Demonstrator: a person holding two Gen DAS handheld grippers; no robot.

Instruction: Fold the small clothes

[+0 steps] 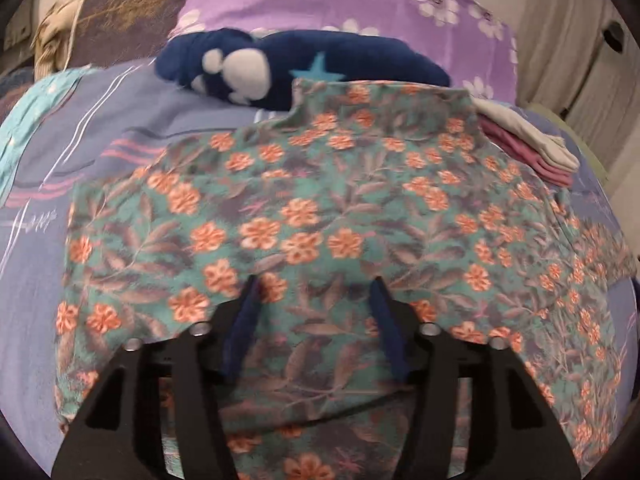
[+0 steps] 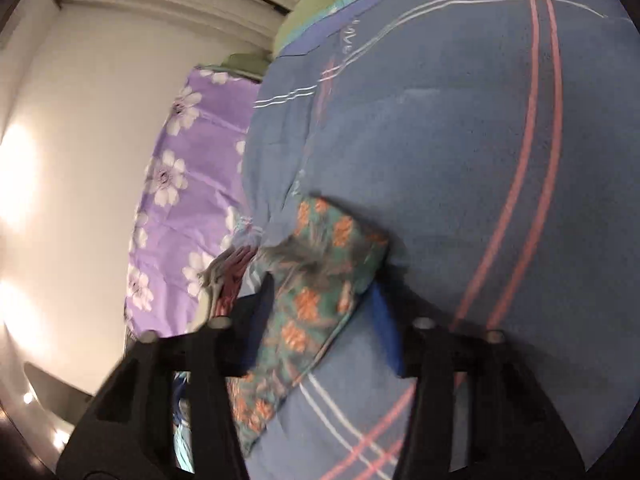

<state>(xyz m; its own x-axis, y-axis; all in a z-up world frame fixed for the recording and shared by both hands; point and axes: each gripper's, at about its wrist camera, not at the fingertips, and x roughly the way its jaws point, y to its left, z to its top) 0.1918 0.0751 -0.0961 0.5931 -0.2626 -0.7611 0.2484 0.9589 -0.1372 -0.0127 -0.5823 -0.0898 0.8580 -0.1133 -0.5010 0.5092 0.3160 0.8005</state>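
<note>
The little top [image 1: 320, 216] is showing teal w/ orange flowers & dull purple leaves. The bed sheet [image 2: 460, 140] is looking blue w/ pink & white lines. The pillow [image 1: 340, 4] is glowing purple w/ white flowers. The soft toy [image 1: 280, 64] is looking navy w/ white paw spots & a blue star.

Ahead of the left tool: one floral garment [image 1: 320, 216], one navy paw-print garment [image 1: 280, 68], one folded pink-and-grey pile [image 1: 532, 148], one purple pillow [image 1: 360, 4].
</note>
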